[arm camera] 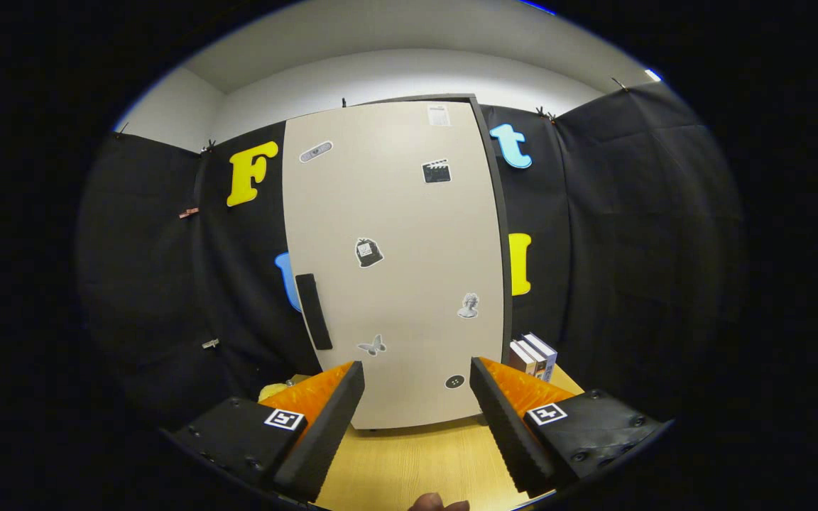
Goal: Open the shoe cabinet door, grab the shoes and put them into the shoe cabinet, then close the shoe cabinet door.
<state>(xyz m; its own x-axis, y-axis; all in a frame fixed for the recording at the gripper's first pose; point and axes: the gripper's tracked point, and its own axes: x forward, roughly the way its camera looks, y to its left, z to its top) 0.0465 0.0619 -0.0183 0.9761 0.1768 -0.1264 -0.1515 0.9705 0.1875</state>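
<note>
The shoe cabinet (409, 298) stands upright on the wooden bench (416, 461), just beyond the tongs (416, 372), and its one pale door (395, 213) lies flat and closed, with a single dark handle (313, 311) low on its left side. The tongs are spread wide with nothing between the two fingers, which frame the door's lower part. No shoes can be picked out; a small yellowish shape (274, 390) behind the left finger is too hidden to name. A closed door and free tongs fit two stages: the door waiting to be pulled open, or the shoes already inside and the door shut again, and nothing here settles which. By count: one cabinet, one door, one handle, six or so stickers on the door, a short row of about three books (533, 356) standing beside the cabinet's right foot, and part of a hand (437, 504) below the tongs.
</note>
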